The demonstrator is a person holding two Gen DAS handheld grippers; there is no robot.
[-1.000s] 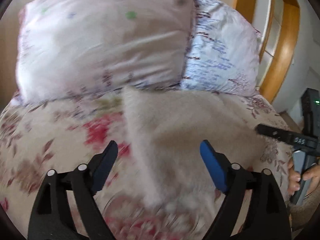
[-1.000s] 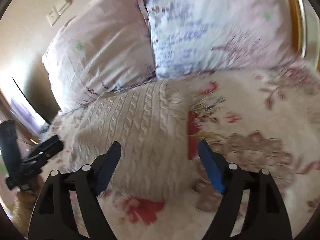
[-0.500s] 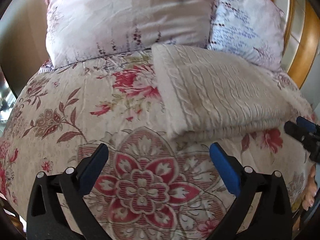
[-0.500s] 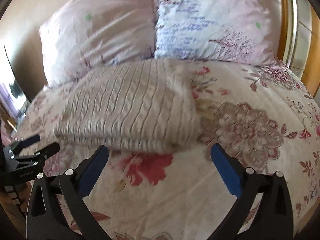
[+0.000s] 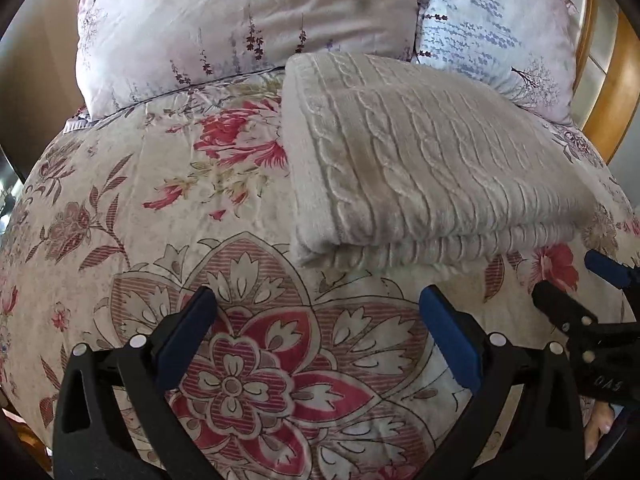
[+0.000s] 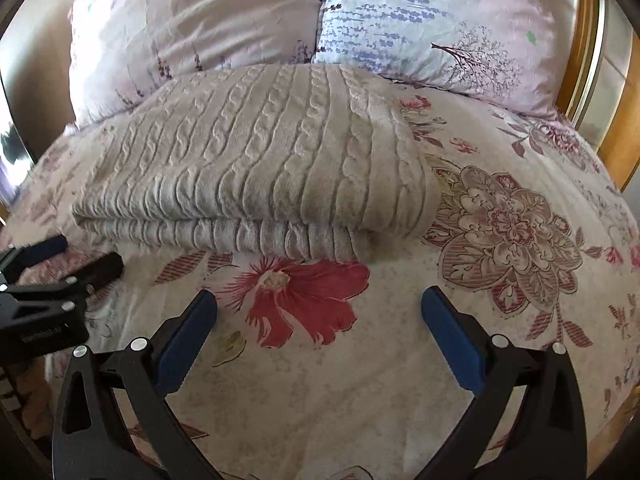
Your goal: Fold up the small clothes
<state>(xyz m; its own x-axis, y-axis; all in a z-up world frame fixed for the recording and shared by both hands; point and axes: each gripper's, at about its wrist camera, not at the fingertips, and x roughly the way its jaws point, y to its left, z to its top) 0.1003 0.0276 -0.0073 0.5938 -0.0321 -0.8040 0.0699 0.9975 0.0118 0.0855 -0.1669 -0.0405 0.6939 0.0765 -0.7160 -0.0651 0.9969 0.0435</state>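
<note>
- The folded cream cable-knit sweater lies on the floral bed cover, just before two pale printed pillows.
- The left hand-held gripper is wide apart (nothing between its blue pads).
- The right hand-held gripper is likewise spread, empty, near the sweater.

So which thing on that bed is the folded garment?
Start at the two pillows at the head of the floral bedspread. Right before them lies a cream cable-knit sweater, folded in layers: the only plain, ribbed thing there.

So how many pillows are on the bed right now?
2: a pink pillow at the head on the left, and a blue-printed pillow beside it on the right, both behind the folded sweater.
</note>
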